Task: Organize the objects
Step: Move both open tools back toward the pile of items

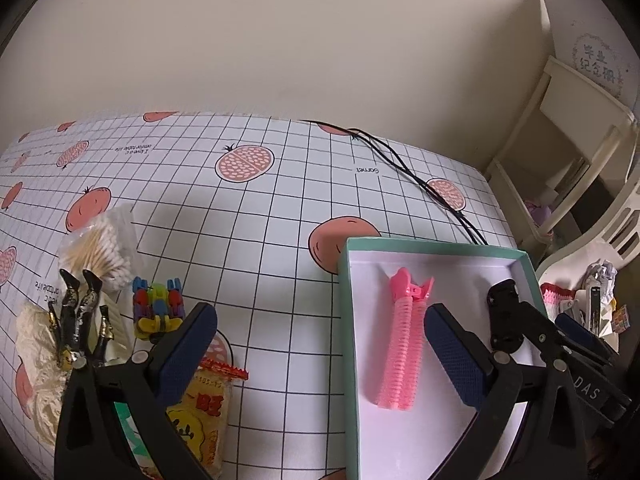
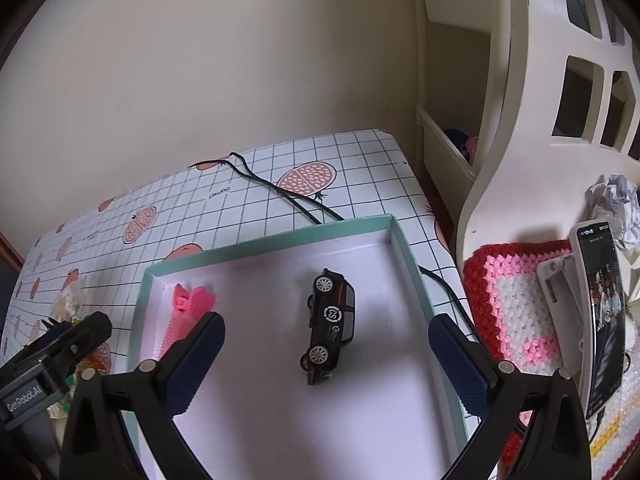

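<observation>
Box [image 2: 408, 256] with the mint-green rim sits at the table's right end, and I count two things on its white floor: one pink hair clip [image 1: 404, 344] near the left wall and one black toy car [image 2: 330, 326] lying on its side towards the middle. My left gripper [image 1: 316, 356] hangs spread wide with nothing between its pads, one finger over the tablecloth, the other over the box beside the clip. My right gripper [image 2: 326, 356] is likewise released, jaws fully apart above the car without touching it. Outside the box, on the left of the grid-and-fruit tablecloth [image 1: 256, 216], I make out one bag of cotton swabs [image 1: 100, 248], one multicoloured block toy [image 1: 158, 308], one bunch of black hair clips [image 1: 80, 320] on a cream lace cloth [image 1: 34, 360], and one yellow snack packet [image 1: 204, 412] partly hidden behind my left finger. How many black clips are in the bunch I cannot tell. Two thin black cables [image 1: 412, 176] cross the far corner. Off the table's right edge stand one phone [image 2: 604, 320] in a holder and a crocheted mat [image 2: 516, 304], both cut off by the frame.
</observation>
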Tool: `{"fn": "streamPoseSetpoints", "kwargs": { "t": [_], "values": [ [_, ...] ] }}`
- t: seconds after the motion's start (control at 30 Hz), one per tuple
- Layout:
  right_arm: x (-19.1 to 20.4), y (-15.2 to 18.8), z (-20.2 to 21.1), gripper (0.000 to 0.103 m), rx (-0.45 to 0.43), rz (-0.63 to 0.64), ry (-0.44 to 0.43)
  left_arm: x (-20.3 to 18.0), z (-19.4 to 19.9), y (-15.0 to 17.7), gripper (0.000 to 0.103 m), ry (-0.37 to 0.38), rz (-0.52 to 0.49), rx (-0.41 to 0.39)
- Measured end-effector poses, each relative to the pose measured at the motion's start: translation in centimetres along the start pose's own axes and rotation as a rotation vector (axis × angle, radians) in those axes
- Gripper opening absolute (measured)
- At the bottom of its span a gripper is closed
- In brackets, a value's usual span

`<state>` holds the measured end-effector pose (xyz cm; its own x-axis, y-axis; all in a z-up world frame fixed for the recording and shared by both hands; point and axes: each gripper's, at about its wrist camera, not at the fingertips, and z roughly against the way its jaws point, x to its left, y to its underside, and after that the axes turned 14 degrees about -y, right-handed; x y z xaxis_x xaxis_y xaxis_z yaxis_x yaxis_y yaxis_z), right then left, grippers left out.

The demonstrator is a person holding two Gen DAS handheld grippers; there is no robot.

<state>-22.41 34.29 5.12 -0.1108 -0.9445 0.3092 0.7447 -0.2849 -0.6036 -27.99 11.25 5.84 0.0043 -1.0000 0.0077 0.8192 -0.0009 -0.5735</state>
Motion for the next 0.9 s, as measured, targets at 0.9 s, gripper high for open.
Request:
{"fn": "streamPoseSetpoints", "kwargs": {
  "t": [0.9],
  "values": [
    [12.1,2.2,7.1,0.103,-0.023,0.090,-0.101,11.5,11.4,0.6,0.103,0.001,0.069,-0.109]
  ]
}}
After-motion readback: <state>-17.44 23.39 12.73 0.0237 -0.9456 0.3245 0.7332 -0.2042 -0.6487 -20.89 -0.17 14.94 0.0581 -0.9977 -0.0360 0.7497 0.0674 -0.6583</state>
